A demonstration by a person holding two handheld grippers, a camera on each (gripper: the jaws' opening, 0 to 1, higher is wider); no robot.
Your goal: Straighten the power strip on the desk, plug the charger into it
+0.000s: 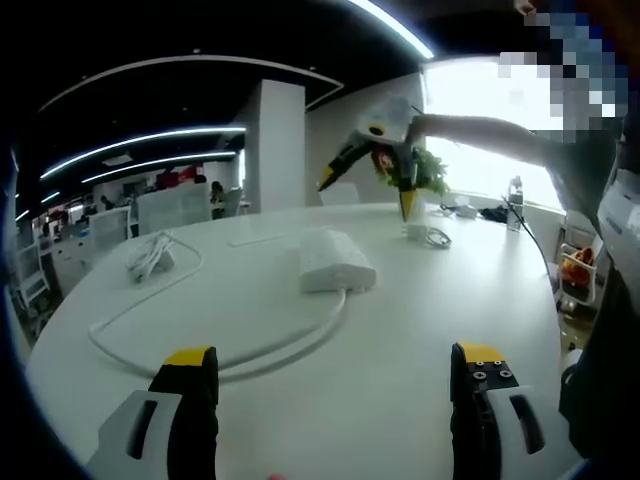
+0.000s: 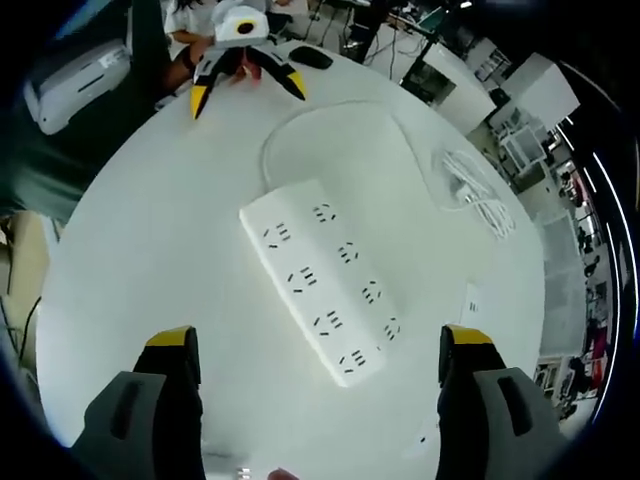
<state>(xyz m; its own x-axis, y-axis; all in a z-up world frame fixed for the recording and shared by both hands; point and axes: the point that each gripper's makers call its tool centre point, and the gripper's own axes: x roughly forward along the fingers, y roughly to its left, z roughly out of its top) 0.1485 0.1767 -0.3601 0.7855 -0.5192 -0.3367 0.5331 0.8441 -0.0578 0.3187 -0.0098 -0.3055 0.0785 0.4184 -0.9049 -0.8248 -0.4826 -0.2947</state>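
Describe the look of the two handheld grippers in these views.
Both match. The left gripper has two grey jaws with black inner faces and yellow tips; the right gripper looks the same. Seen from the left gripper view, the right gripper carries a white body with a red patch between its black, yellow-tipped fingers.

Power strip (image 2: 320, 293): white moulded plastic, smooth, slightly satin, dark socket slots. Its cord (image 1: 215, 345): white, smooth rubbery-looking sheath. Desk (image 2: 150, 250): white, smooth, matt top with soft sheen under ceiling lights. Charger with coiled cable (image 2: 478, 200): white plastic, cable smooth. Left gripper (image 1: 335, 375) and right gripper (image 2: 318, 365): jaws of grey plastic-looking bodies, black inner faces, yellow matt tips. Small screw heads on one left jaw look metal. Plant (image 1: 425, 172) beyond the desk: green leaves, whether real or plastic unclear.
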